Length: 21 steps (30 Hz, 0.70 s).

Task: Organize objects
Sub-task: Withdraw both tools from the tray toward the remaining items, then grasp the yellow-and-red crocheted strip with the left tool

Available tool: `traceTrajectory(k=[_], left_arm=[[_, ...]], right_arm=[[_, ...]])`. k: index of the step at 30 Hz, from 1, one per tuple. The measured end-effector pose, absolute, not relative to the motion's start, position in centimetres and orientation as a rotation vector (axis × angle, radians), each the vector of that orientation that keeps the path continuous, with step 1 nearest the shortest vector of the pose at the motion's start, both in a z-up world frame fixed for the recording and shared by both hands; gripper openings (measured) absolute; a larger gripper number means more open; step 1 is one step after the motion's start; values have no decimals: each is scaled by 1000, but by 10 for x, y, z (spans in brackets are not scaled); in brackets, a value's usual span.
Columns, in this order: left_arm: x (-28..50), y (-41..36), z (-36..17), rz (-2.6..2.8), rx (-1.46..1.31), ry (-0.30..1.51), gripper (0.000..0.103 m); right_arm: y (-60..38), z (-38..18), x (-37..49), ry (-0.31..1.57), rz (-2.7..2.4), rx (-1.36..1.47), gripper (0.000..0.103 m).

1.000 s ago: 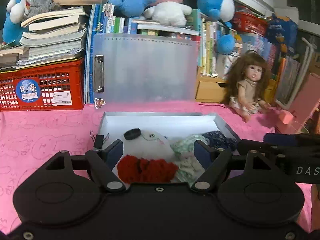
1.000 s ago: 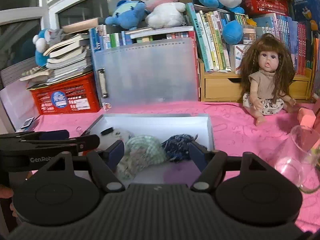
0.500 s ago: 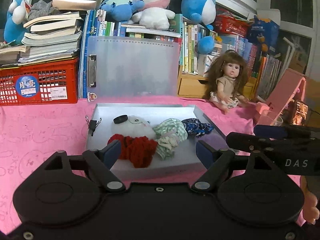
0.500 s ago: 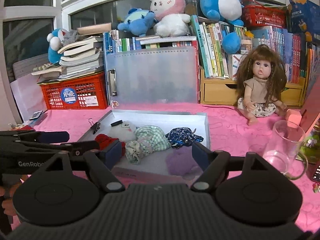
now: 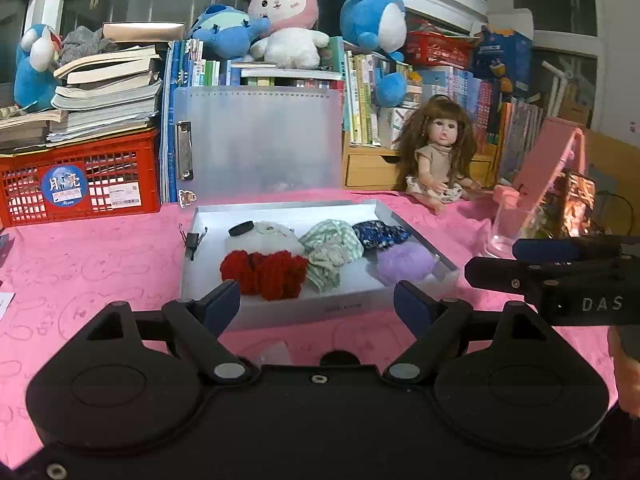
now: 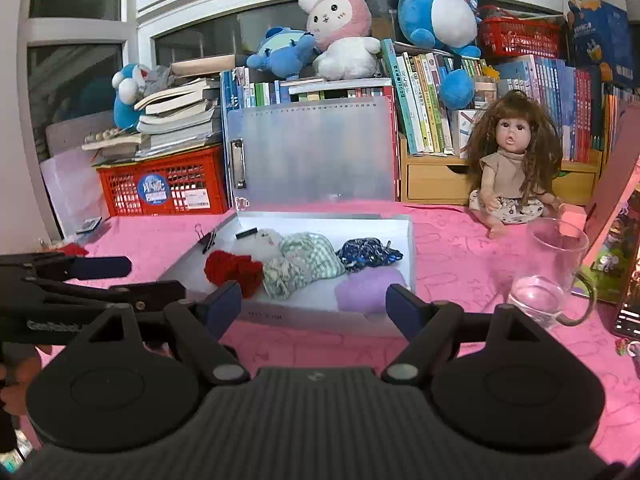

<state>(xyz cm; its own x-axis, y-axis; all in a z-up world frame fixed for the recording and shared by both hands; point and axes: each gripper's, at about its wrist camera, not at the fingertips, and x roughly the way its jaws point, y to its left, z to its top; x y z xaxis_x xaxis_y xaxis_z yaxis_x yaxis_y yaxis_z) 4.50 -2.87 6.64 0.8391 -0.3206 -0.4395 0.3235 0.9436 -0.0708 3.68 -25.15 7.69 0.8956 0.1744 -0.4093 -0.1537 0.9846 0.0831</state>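
A white box (image 5: 276, 312) (image 6: 406, 240) lies open on the pink tablecloth, its clear lid (image 5: 256, 140) (image 6: 312, 152) upright behind. Inside lie a red scrunchie (image 5: 264, 272) (image 6: 234, 270), a white one (image 5: 264, 236), a green checked one (image 5: 330, 250) (image 6: 304, 262), a dark blue one (image 5: 380, 234) (image 6: 368, 254) and a purple one (image 5: 406, 262) (image 6: 366, 294). My left gripper (image 5: 318, 304) is open and empty just in front of the box. My right gripper (image 6: 314, 306) is open and empty, also in front of it.
A black binder clip (image 5: 193, 240) (image 6: 208, 238) lies at the box's left edge. A glass mug (image 6: 554, 276) (image 5: 508, 228) stands to the right, a doll (image 6: 510, 168) (image 5: 438, 160) behind it. A red crate (image 5: 80, 180) with books, and bookshelves with plush toys, line the back.
Both grippers have drawn back from over the box toward the near side and stayed open. The whole box with the purple scrunchie is now in view.
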Motion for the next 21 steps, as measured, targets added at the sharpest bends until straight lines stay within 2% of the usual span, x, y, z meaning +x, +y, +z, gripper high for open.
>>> traceTrajectory(k=[21], left_arm=[[-12,-18,33,-371,72,482,84]], right_arm=[[-244,40,-16,443,228,-26,88]])
